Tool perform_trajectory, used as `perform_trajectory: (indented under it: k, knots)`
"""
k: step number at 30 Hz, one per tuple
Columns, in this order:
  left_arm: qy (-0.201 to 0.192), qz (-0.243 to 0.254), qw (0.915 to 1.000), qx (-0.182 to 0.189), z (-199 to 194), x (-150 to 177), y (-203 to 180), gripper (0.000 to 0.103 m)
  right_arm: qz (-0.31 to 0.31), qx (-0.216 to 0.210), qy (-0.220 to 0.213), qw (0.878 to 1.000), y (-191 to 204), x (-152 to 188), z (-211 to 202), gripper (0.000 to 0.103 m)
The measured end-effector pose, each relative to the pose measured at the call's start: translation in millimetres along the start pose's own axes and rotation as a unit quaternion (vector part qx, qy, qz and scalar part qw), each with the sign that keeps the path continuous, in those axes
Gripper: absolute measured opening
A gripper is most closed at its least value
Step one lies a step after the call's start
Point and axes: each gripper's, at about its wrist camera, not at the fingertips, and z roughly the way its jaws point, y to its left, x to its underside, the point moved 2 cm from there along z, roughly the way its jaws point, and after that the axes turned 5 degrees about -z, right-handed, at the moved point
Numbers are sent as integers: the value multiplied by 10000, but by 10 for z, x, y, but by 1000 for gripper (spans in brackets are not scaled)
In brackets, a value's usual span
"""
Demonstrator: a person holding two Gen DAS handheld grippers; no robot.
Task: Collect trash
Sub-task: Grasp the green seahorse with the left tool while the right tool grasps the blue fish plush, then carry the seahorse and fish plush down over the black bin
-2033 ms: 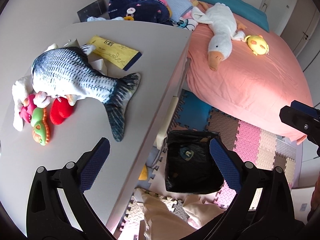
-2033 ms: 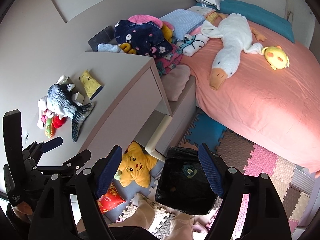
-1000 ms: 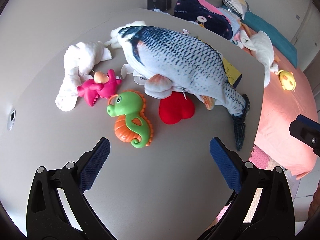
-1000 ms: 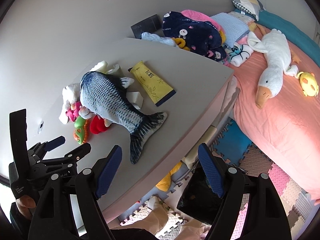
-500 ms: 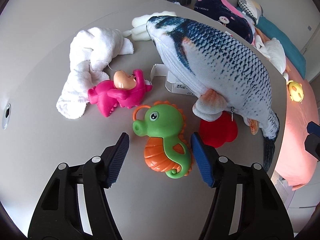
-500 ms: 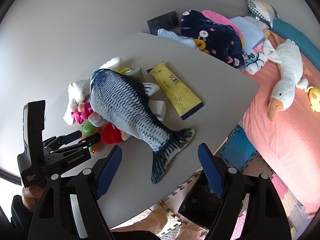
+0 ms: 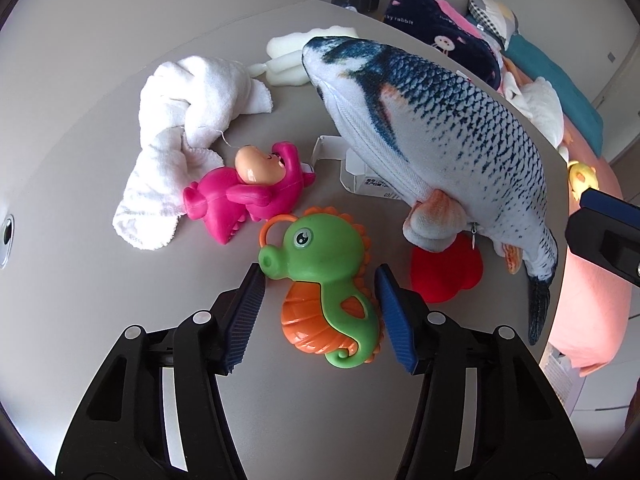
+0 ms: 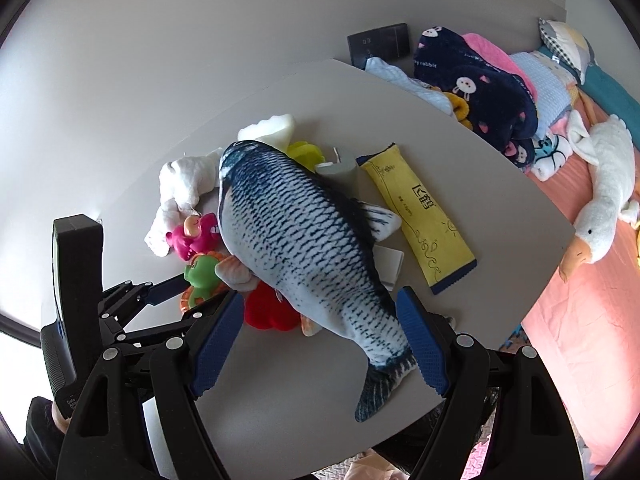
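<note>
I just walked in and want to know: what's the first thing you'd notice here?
The big blue plush fish lying across the middle of the grey table grabs the eye first. Next comes the green and orange seahorse toy, sitting right between the fingers of the left gripper, with a pink toy just beyond it.

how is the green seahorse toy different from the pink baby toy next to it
The green seahorse toy has an orange belly and ring and lies between the blue pads of the left tongs; the pink baby toy lies beyond the tongs, against the white towel. The seahorse shows a round painted eye; the pink toy shows a peach, closed-eyed face. Both are glossy plastic and lie flat on the grey table.
</note>
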Motion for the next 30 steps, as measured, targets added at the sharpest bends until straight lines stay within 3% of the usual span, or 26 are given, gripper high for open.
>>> perform_trajectory:
  k: [7,15,18,20,23,30]
  knots:
    - [-110,-284,9995,-56,-171,60,269,46,-274,74,60,9996,131,-219,216,78]
    - [-170,-476,9985,-202,-307,128,514,46,-462,349,228,9981,180,-314,458,62]
    - [-165,-551,9981,-203,-307,125,558,46,-444,374,245,9980,163,-308,482,47]
    - [-187,-575,9980,-190,-320,122,577,46,-389,292,167,9987,151,-303,437,33]
    - [-251,-586,9978,-167,-354,113,577,46,-301,193,-5,9994,134,-318,337,23]
    - [-438,-527,9975,-168,-499,112,525,46,-312,51,-666,9973,181,-358,-46,19]
